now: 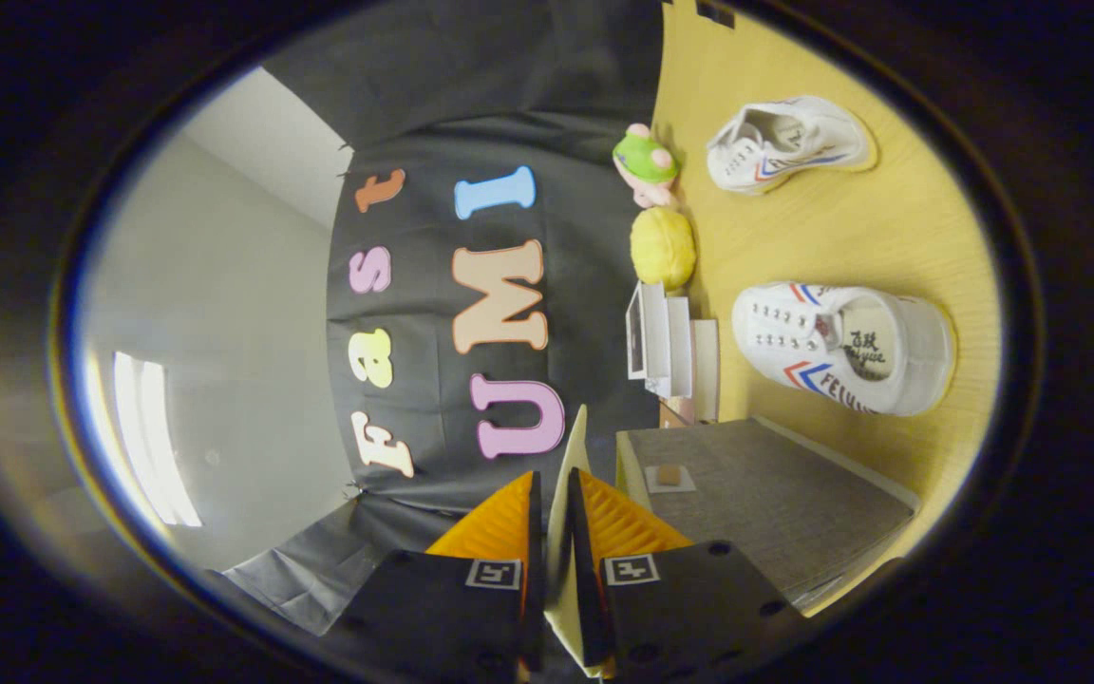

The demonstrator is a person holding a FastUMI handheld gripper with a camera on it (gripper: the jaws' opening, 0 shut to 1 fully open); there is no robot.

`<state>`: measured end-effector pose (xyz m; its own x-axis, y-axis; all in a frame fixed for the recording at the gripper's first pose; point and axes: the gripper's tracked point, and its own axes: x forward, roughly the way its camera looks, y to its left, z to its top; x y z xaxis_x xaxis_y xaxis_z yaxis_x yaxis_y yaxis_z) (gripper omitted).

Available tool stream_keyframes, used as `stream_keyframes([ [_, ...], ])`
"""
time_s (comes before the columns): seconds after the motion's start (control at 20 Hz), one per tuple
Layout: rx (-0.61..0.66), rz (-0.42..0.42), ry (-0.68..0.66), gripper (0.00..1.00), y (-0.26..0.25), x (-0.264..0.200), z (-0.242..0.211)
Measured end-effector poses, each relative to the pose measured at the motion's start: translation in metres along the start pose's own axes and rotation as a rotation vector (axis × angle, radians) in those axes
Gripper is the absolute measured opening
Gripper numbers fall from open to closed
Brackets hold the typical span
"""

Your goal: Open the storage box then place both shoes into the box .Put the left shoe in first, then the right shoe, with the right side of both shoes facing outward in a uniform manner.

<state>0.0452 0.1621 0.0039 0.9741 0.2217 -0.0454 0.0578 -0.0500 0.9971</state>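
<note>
My gripper is shut on a thin cream panel, the edge of the storage box's lid, which stands up between the fingers. The view is rolled sideways. The grey fabric storage box lies just beside the fingers, with a small tab on its face. Two white sneakers with red and blue stripes rest on the yellow table beyond the box. The nearer shoe sits with its opening towards me. The farther shoe lies on its side.
By the booth's black cloth wall stand a green and pink toy, a yellow ball-like toy and a small white stand of cards. A grey room wall fills the other side.
</note>
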Motion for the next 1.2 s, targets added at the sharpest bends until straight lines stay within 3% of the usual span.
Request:
stream_keyframes([
  [0.3,-0.109,0.120,0.052,0.22,0.072,0.004,-0.036],
  [0.65,-0.340,0.226,0.205,0.24,0.128,0.001,-0.139],
  [0.95,-0.468,0.278,0.355,0.24,0.129,-0.022,-0.235],
  [1.2,-0.522,0.263,0.456,0.24,0.105,-0.030,-0.286],
])
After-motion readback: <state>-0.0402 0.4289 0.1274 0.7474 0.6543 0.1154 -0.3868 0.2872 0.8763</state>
